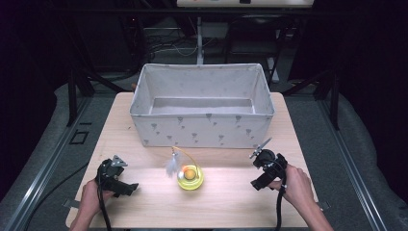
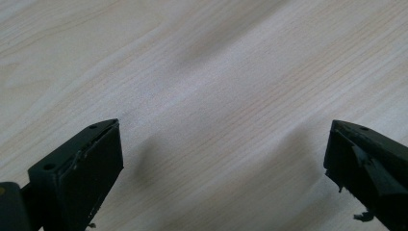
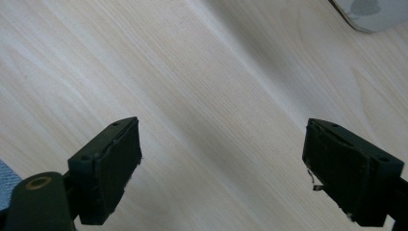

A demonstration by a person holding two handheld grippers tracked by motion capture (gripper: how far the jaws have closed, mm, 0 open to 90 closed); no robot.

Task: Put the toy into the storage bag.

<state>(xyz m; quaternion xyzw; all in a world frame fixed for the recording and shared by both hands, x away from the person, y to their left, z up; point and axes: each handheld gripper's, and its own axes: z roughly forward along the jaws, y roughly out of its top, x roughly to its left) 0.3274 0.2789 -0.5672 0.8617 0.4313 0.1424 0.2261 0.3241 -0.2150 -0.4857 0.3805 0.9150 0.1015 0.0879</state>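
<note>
A yellow round toy (image 1: 190,177) with an orange ball inside and a white feather on a wire lies on the wooden table (image 1: 226,202), in front of the fabric box. To its left a hand holds my left gripper (image 1: 112,169) over the table; its jaws stand wide apart above bare wood (image 2: 211,120), so it is open. A hand holds my right gripper (image 1: 263,159) right of the toy. Its two black jaws are spread over bare wood (image 3: 211,120) with nothing between them.
A large grey fabric box (image 1: 202,126) with a small pattern stands at the back middle of the table, open on top; a corner of the box (image 3: 370,12) appears in the right gripper view. Dark floor, rails and cables surround the table.
</note>
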